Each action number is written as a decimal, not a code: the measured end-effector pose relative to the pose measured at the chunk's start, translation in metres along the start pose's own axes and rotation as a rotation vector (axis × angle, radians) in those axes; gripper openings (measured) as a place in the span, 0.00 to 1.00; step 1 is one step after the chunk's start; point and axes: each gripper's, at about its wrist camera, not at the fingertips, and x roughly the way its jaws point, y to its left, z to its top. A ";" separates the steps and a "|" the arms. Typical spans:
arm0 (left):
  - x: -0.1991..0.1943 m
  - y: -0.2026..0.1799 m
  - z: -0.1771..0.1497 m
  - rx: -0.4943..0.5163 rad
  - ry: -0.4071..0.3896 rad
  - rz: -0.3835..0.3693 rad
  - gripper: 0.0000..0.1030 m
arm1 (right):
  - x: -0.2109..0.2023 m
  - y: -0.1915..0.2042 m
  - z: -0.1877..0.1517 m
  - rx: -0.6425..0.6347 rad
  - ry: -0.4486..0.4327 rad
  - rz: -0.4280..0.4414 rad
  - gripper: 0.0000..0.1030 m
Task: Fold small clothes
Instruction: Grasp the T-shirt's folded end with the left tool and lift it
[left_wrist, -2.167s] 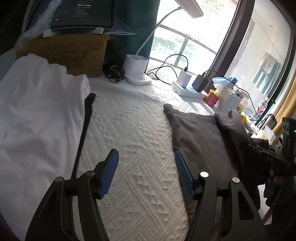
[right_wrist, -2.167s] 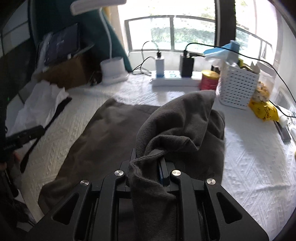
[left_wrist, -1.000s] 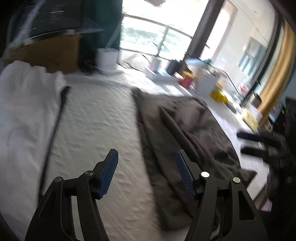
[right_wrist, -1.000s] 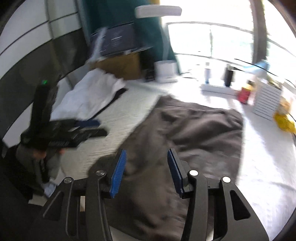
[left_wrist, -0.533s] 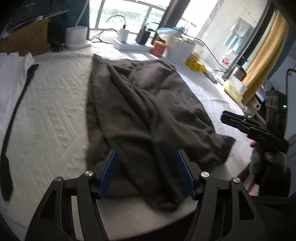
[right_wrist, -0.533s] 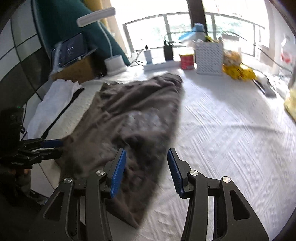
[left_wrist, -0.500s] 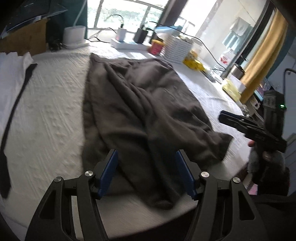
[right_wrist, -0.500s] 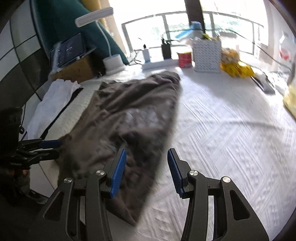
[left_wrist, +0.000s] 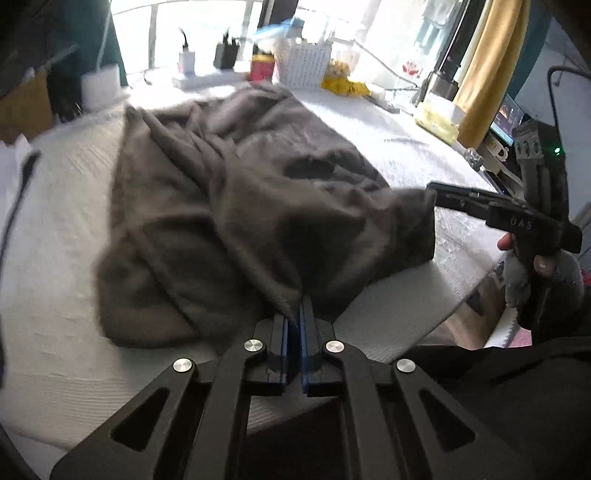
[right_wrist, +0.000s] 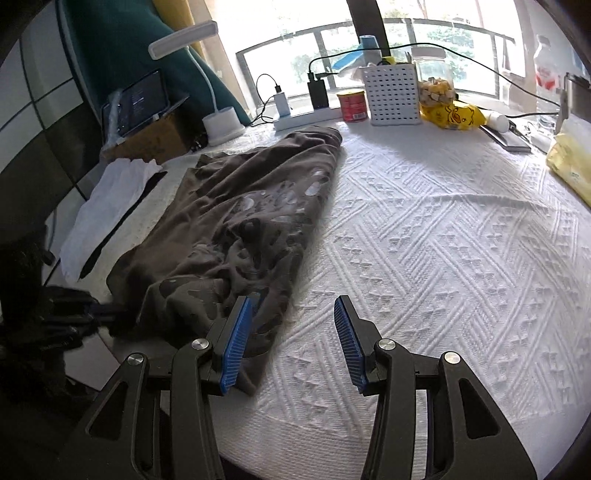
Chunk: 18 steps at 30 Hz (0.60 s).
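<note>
Garment (left_wrist: 236, 206) rumpled on white bed (right_wrist: 443, 240), near edge | left gripper (left_wrist: 298, 314) jaws just closed, pinching hem to lift for folding | right gripper (right_wrist: 291, 332) jaws open beside opposite corner, unheld.

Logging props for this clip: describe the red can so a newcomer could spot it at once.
Look along the window end of the white bedspread. The red can stands there between the black charger and the white perforated basket; it is the only red item.
</note>
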 end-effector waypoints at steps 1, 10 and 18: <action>-0.009 0.002 0.002 0.005 -0.023 0.008 0.03 | 0.001 0.002 -0.001 -0.003 0.001 0.003 0.48; -0.056 0.032 0.009 0.070 -0.095 0.141 0.03 | 0.030 0.032 -0.012 -0.112 0.117 -0.013 0.48; -0.018 0.048 -0.012 0.008 0.066 0.075 0.23 | 0.024 0.030 0.000 -0.118 0.103 -0.045 0.48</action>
